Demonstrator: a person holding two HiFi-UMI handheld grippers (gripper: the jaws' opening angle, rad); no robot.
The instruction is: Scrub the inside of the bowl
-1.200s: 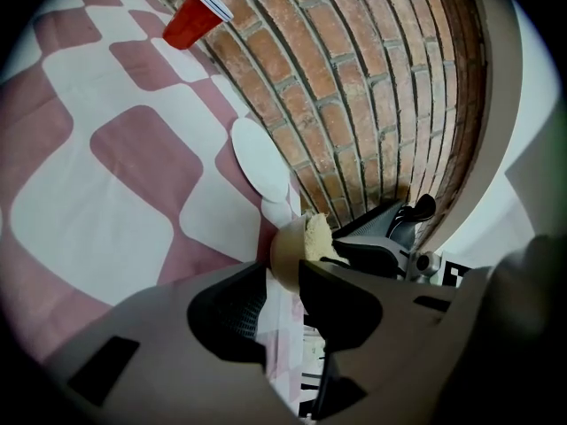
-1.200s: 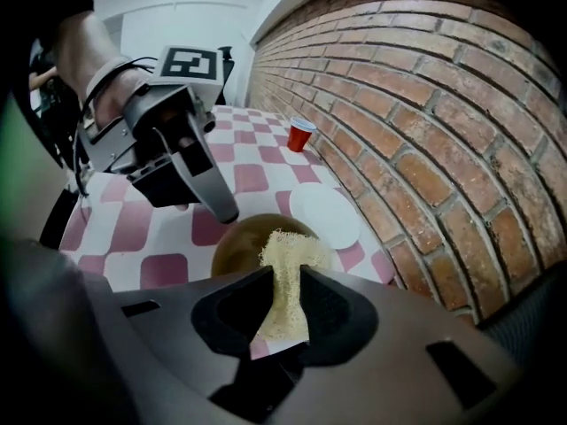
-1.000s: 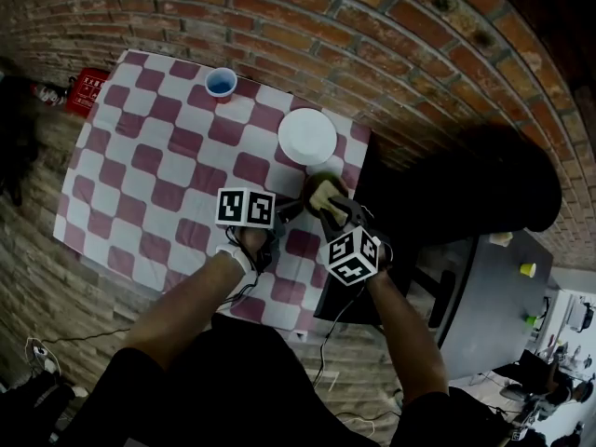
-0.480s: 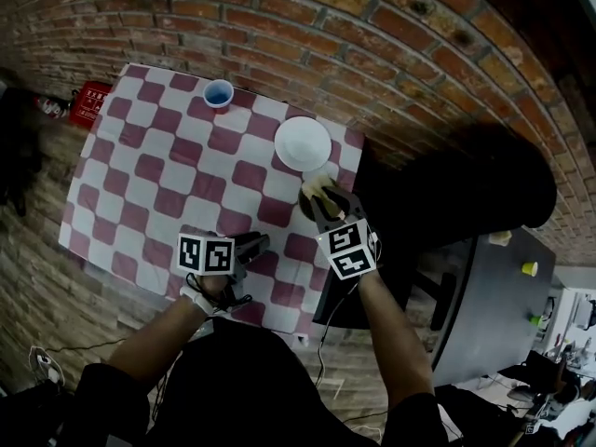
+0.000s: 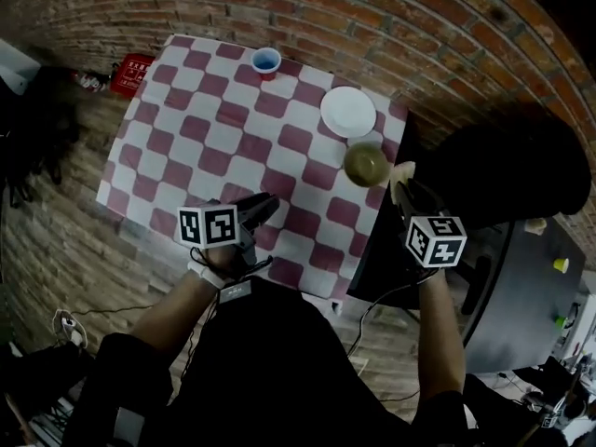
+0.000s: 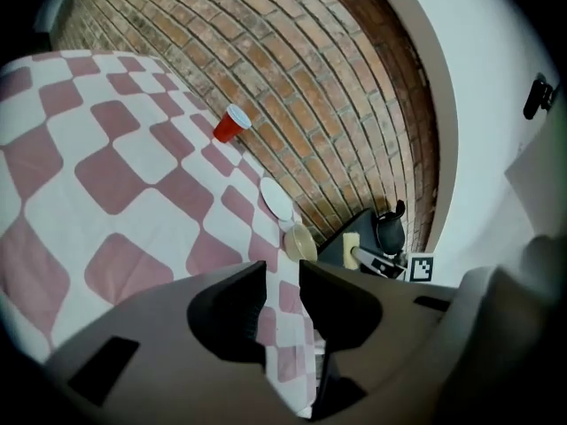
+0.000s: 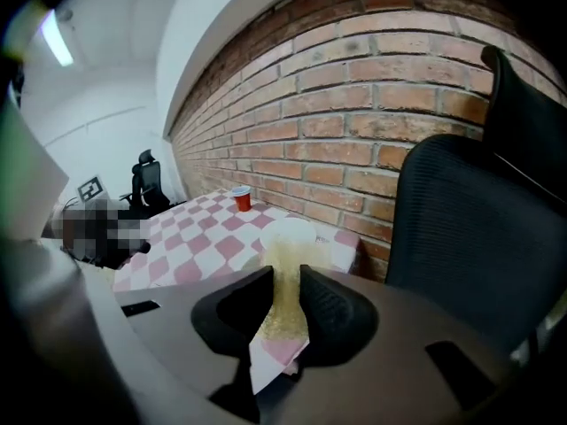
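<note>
R gripper (image 5: 403, 189), narrow jaws pinching sponge (image 7: 283, 295), has lifted out of bowl (image 5: 366, 164) and hangs past right edge of table (image 5: 186, 138). L gripper (image 5: 264, 205) has pulled back to near edge, jaws narrow, empty. The bowl stands unheld by right edge, so scrub prob. done or paused. Nearby: plate (image 5: 348, 112) just behind it, cup (image 5: 266, 61) at far edge. An office chair (image 5: 521, 180) crowds R side.

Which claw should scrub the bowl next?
Right. The right claw grips the yellow sponge and sits just beside the bowl. The left claw is empty and farther from it, over the checked tablecloth.
</note>
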